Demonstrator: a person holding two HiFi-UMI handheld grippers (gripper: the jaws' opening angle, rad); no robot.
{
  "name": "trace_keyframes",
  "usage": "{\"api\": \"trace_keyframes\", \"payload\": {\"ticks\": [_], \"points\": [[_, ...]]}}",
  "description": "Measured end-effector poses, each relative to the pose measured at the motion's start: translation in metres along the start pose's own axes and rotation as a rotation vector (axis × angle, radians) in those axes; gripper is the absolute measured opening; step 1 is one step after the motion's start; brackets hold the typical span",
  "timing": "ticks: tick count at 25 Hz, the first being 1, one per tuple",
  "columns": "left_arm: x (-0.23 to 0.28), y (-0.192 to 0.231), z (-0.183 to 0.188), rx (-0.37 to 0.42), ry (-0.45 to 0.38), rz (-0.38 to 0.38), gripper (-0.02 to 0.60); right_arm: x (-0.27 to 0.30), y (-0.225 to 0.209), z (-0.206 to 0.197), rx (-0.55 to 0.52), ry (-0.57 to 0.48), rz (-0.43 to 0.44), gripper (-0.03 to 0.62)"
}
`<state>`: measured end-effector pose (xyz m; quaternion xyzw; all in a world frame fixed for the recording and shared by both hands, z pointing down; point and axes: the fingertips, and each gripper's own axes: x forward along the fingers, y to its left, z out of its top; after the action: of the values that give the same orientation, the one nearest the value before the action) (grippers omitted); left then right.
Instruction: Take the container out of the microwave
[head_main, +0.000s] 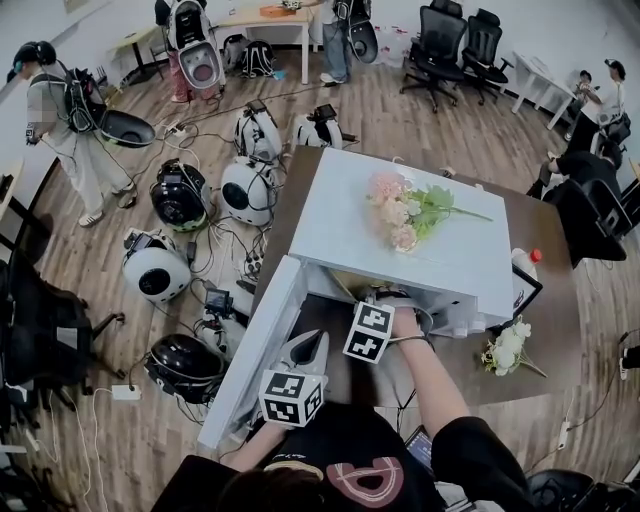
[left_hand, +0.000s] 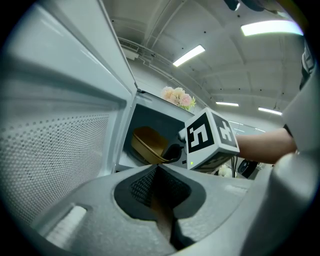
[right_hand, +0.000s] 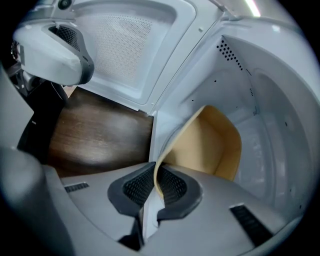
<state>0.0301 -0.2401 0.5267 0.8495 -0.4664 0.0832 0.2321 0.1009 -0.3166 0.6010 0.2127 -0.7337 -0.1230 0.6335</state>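
**A:** A wooden floor littered with round devices and cables, office chairs at the upper right of the head view. Where is the work?

**B:** Centre of that view: a white microwave on a dark brown table, with 1 bunch of flowers lying on its top. Its door hangs open toward the lower left.

**A:** And the container?

**B:** The tan container is inside the cavity, near the opening. The right gripper reaches in, and its 2 jaws pinch the container's thin near rim between the pads.

**A:** The other claw?

**B:** The left gripper hangs just outside, beside the open door, its jaws pressed together with nothing in them. It points at the cavity, where the container shows at mid-frame.

**A:** So how far along?

**B:** I'd judge about halfway. The door is open and the rim is gripped; the container has not yet left the microwave. What is left is drawing it out past the sill and setting it down, likely on the table.
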Motion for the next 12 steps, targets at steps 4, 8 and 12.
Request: {"api": "trace_keyframes", "payload": {"ticks": [4, 8, 12], "points": [[-0.0015, -0.0005, 0.0010, 0.003, -0.005, -0.003, 0.009, -0.0003, -0.0004, -0.0005, 0.023, 0.006, 0.004, 0.026], [-0.0030, -0.0016, 0.0017, 0.005, -0.008, -0.005, 0.009, -0.0012, 0.0003, -0.0010, 0.029, 0.013, 0.009, 0.025], [-0.0031, -0.0027, -0.0002, 0.003, 0.004, -0.005, 0.009, -0.0020, 0.0004, -0.0023, 0.037, 0.016, 0.017, 0.025]]}}
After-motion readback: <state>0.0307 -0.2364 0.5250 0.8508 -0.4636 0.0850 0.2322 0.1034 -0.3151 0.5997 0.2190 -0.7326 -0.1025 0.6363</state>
